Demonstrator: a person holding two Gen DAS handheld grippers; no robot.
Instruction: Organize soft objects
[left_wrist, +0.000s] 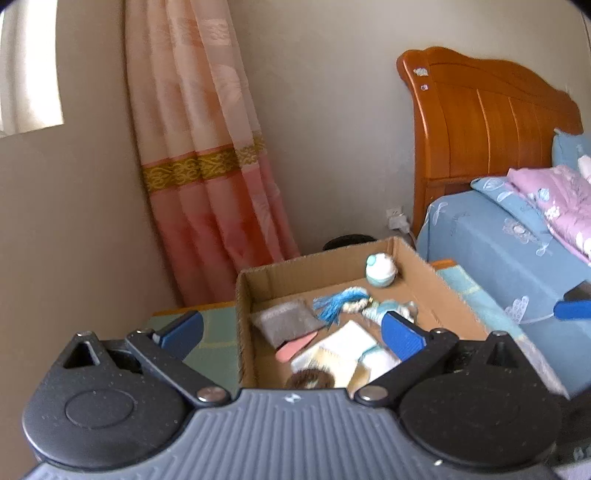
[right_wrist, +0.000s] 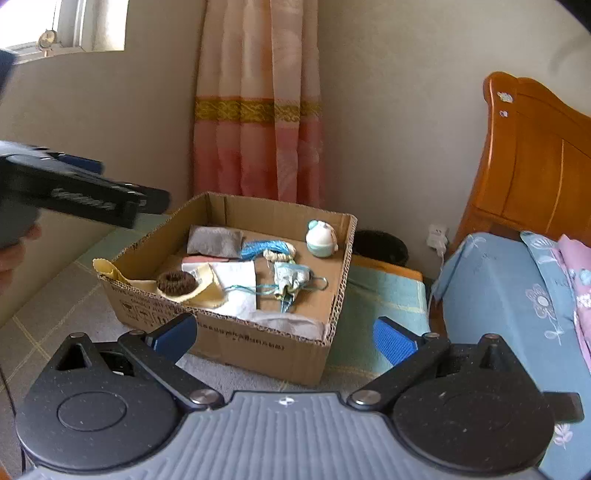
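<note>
Soft objects lay inside the cardboard box (right_wrist: 236, 343) on the floor by the bed (right_wrist: 491, 295): grey pouch (right_wrist: 214, 242), brown scrunchie (right_wrist: 176, 282), yellow cloth (right_wrist: 207, 295), white cloth (right_wrist: 236, 280), round white-teal plush (right_wrist: 320, 239) in the far corner. Left gripper (left_wrist: 291, 334) hung over the box w/ fingers wide apart, nothing btwn them. Right gripper (right_wrist: 284, 334) stood before the box, fingers also wide apart & empty
</note>
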